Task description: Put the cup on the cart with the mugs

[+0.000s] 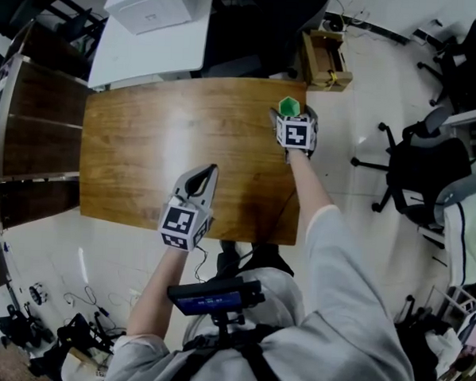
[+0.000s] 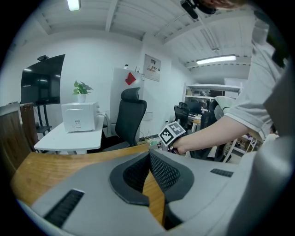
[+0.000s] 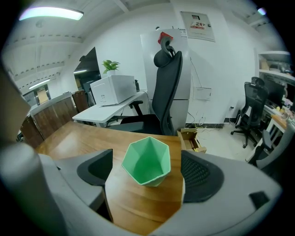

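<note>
step: likely pre-grasp | right gripper (image 3: 148, 171) jaws spread astride green cup (image 3: 146, 161), untouched | left gripper (image 2: 149, 159) jaws together, empty | next: squeeze, lift

Bright ceiling lights (image 3: 50, 13) glare off the table (image 1: 143, 181); fisheye corners go dark

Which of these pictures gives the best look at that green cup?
The right gripper view: the cup fills the middle, whole, faceted sides and inside plain. The head view shows only its small green top. The left gripper view shows no clear sign of it.
</note>
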### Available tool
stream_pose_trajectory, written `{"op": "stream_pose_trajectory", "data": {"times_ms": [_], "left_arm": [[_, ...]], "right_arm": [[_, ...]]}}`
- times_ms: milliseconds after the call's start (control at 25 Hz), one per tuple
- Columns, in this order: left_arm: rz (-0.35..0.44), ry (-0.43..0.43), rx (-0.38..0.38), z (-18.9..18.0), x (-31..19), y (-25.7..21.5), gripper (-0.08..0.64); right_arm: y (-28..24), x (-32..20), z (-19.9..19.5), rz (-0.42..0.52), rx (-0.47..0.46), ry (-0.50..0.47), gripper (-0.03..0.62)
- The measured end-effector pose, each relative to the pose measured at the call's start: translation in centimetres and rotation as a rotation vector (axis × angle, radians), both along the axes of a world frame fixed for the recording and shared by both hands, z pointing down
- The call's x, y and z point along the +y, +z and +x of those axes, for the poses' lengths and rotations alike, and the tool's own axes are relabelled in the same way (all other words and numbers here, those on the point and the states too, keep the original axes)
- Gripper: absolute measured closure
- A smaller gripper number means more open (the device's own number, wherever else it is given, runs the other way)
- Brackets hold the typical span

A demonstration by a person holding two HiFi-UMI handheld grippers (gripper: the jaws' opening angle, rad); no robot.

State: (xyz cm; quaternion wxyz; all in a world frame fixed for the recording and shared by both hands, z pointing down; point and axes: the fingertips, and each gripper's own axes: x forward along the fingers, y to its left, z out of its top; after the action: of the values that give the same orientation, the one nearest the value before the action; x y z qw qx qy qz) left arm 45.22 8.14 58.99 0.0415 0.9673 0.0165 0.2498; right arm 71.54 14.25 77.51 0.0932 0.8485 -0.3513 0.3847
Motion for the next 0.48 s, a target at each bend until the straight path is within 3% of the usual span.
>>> {"op": "stream_pose_trajectory", "data": {"times_ms": [120,200,480], "left_arm": [[0.004,-0.003,-0.003,-0.1,-0.4,0.4,0.557],[0.004,-0.001,-0.006,-0.4,-0.5,0.7,0.557],[0.002,-0.024,-0.019,-1.2,-0.8,0.6,0.557]], "right_arm": [[0.6,-0.3,0.3,0.003,-0.008,-0.005,0.142],[0.7,0.0,0.6,-0.023,0.010,0.001,0.270],[0.4,-0.1,0.4,-0.037,0.008,-0.017,0.275]]}}
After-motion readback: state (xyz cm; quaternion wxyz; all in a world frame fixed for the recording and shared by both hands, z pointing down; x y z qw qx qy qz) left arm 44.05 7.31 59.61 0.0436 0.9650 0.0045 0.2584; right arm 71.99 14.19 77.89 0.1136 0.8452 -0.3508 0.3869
